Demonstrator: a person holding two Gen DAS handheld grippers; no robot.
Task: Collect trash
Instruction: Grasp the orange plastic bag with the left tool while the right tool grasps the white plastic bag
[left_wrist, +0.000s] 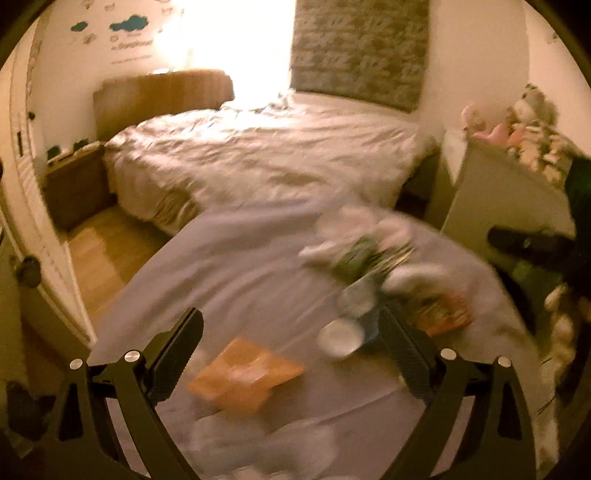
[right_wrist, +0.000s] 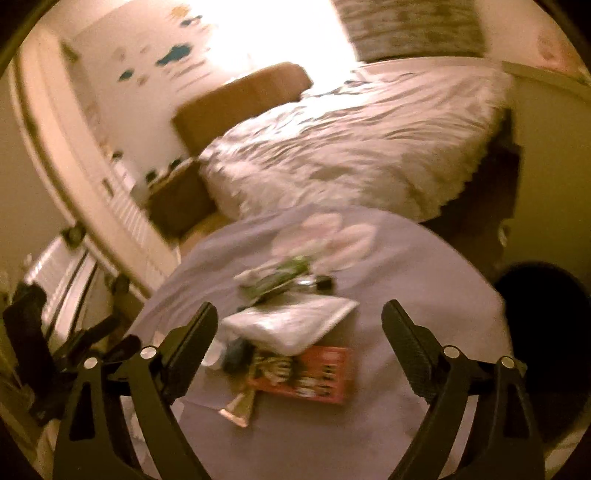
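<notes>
- Left tongs (left_wrist: 291, 339): jaws wide apart, nothing gripped, tilted down over a lilac sheet (left_wrist: 221, 266).
- Right tongs (right_wrist: 301, 332): jaws wide apart too, nothing between the pads, also over the sheet (right_wrist: 424, 295).
- Both views motion-blurred; small details unreadable.
- Trash lies loose on the sheet, none picked up.
- Orange packet (left_wrist: 245, 374): flat on the sheet, between the left tongs' fingers in the picture, nearer the left finger, not touched.
- White cup (left_wrist: 340, 336): on its side, just beside the left tongs' right finger; contact unclear.
- Green wrapper (left_wrist: 360, 258): further up in a blurred heap with white crumpled bits.
- Red box (right_wrist: 317, 374): flat on the sheet, low between the right tongs' fingers in the picture, free of both.
- White bag (right_wrist: 291, 323): just above the red box, overlapping its top edge.
- Green wrapper (right_wrist: 284, 275) beyond the bag, white crumpled bits behind it.
- Small tan scrap (right_wrist: 240, 406) beside the red box's lower left corner.
- Bed (left_wrist: 258, 155) with a rumpled white duvet sits behind the sheet; brown headboard (left_wrist: 162, 96) at the wall.
- Dark round bin (right_wrist: 546, 332) at the right edge of the right view, beside the sheet.
- Left gripper's black frame shows at the lower left of the right view.
</notes>
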